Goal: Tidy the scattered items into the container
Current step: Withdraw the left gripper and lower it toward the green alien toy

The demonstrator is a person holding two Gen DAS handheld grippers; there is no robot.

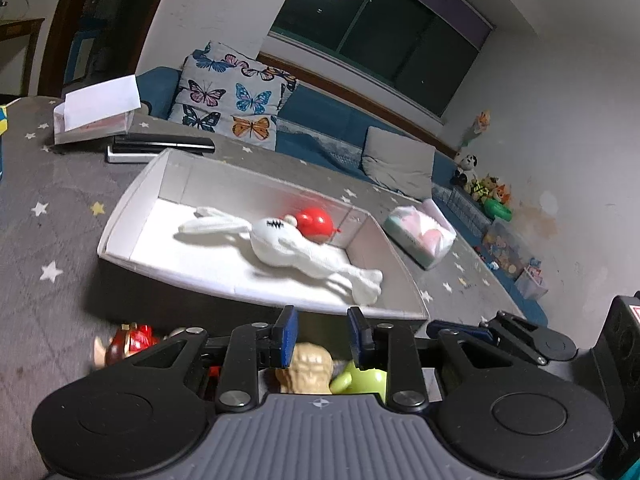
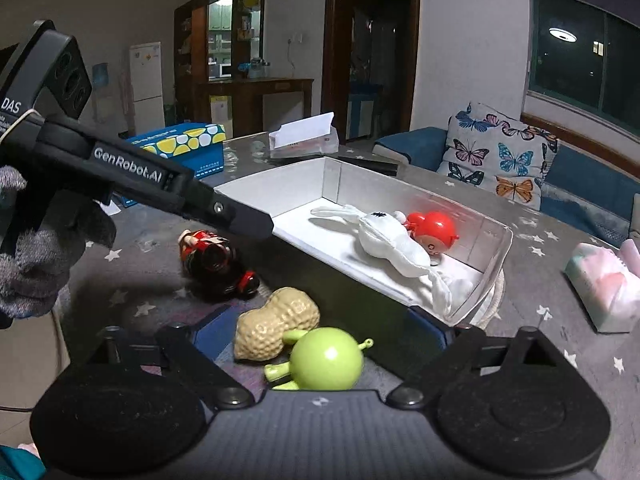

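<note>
Your left gripper (image 1: 322, 334) sits at the bottom centre of its own view, its blue pads parted with nothing between them; your right gripper (image 2: 320, 330) is spread wide at the bottom of its view, also empty.

You are working over a grey surface (image 1: 48, 216) printed with stars, in a living room with a dark window (image 1: 376, 36) at the upper right, a blue sofa (image 1: 320, 128) below it and a butterfly cushion (image 1: 236, 96) against the sofa.

At the centre of both views lies the white container (image 1: 132, 196), holding a white plush rabbit (image 1: 288, 246) and a red round figure (image 1: 316, 222) just beside it. Upper left of the left view you have a white tissue box (image 1: 96, 112) and a black flat device (image 1: 160, 145); right of the container, a pastel packet (image 1: 420, 236). A blue patterned box (image 2: 180, 146) shows upper left in the right view.

Still on the surface, in front of the container's near wall: a peanut toy (image 2: 276, 328) and a green round figure (image 2: 326, 358) touch each other between your right gripper's fingers, and a dark red figure (image 2: 212, 256) lies left of them, under your left gripper's arm.
</note>
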